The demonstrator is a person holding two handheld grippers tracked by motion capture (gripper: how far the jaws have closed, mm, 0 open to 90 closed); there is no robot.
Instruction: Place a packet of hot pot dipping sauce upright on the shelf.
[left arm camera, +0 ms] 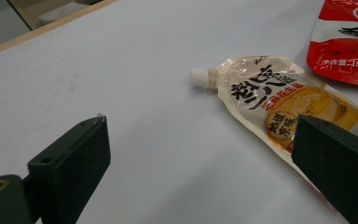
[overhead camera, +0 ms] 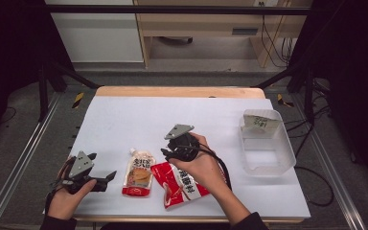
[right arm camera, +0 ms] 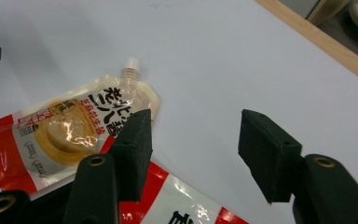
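Seen from above: white table (overhead camera: 124,120), wooden strip along its far edge, metal frame rails down both sides.

Near edge, centre: two food packs side by side. Spouted pouch (overhead camera: 139,173) on the left, white cap pointing far, red band at its near end. Red and white bag (overhead camera: 179,184) just right of it, lying askew, its near end close to the table's near edge.

Right gripper (overhead camera: 172,154) at the far end of the red and white bag, in a hand (overhead camera: 199,167) reaching in from the near right. Jaws about half open, nothing pressed between the pads; in the right gripper view, one jaw over the bag's top edge beside the pouch, the other over bare table.

Left gripper (overhead camera: 104,181) low at the near left corner, pointing right toward the pouch, held in a hand (overhead camera: 67,199). Jaws spread wide, empty; in the left gripper view, pouch cap and bare white surface between them.

Far right: one clear plastic tub (overhead camera: 267,142), well apart from the packs, close to the table's right edge.

Open room: whole far half of the table bare, plus a broad strip between bag and tub.

Count: two grippers, two packs, one tub.
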